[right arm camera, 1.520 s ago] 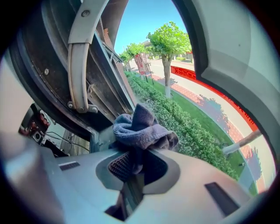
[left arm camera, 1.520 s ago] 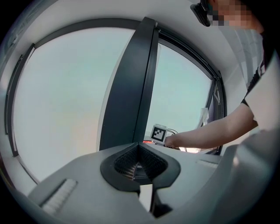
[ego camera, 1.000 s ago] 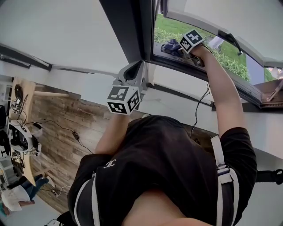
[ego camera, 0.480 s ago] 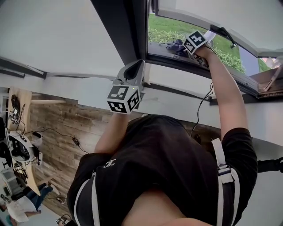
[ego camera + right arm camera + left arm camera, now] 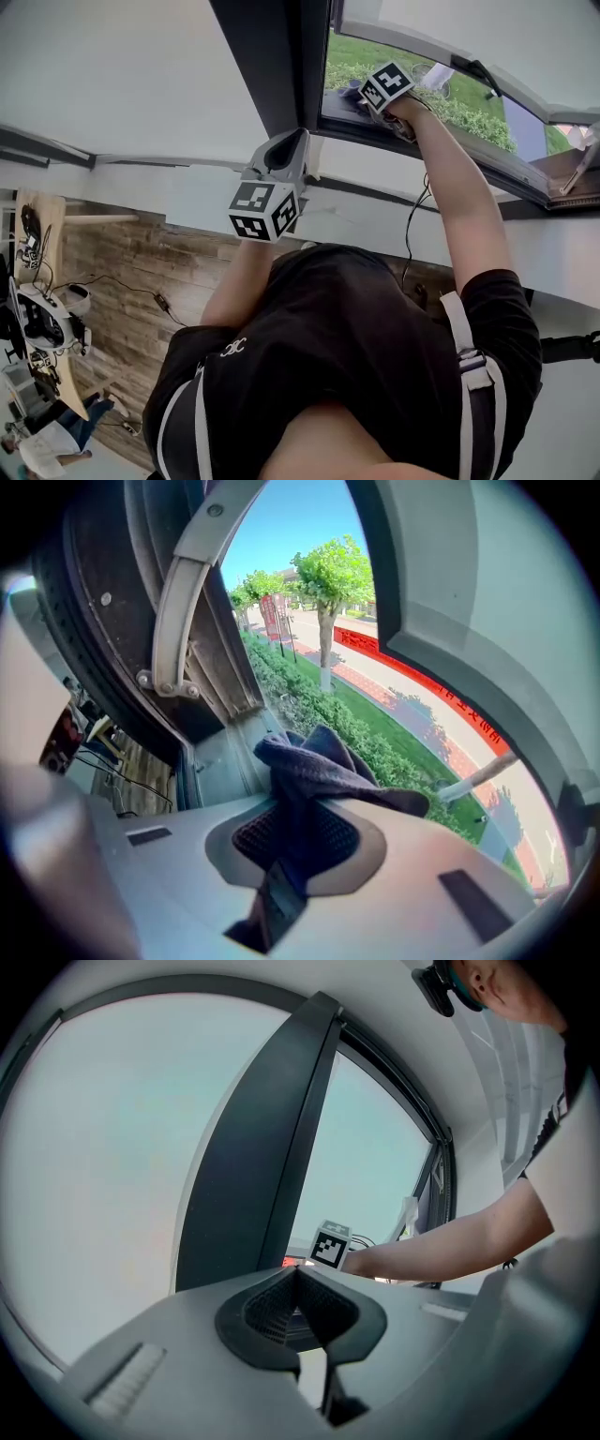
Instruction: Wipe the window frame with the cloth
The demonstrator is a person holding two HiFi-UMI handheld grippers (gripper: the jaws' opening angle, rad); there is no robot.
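My right gripper (image 5: 367,97) is up at the open window's lower frame rail (image 5: 450,150), close to its dark upright post (image 5: 281,66). It is shut on a dark blue cloth (image 5: 314,761), which bunches out past the jaws against the grey sill channel (image 5: 220,757). In the head view the cloth (image 5: 351,101) shows just left of the marker cube. My left gripper (image 5: 286,150) hangs lower, by the white wall below the window. Its jaws meet with nothing between them (image 5: 298,1274), pointing at the upright post (image 5: 262,1147).
A curved grey hinge arm (image 5: 187,583) of the opened sash stands left of the cloth. Outside are hedges and lawn (image 5: 375,733). A cable (image 5: 412,225) runs down from the right gripper. Far below, desks with gear (image 5: 37,300) stand on a wooden floor.
The right gripper with the cloth first edged right along the lower rail, then slid left toward the upright post. The left gripper has stayed where it was.
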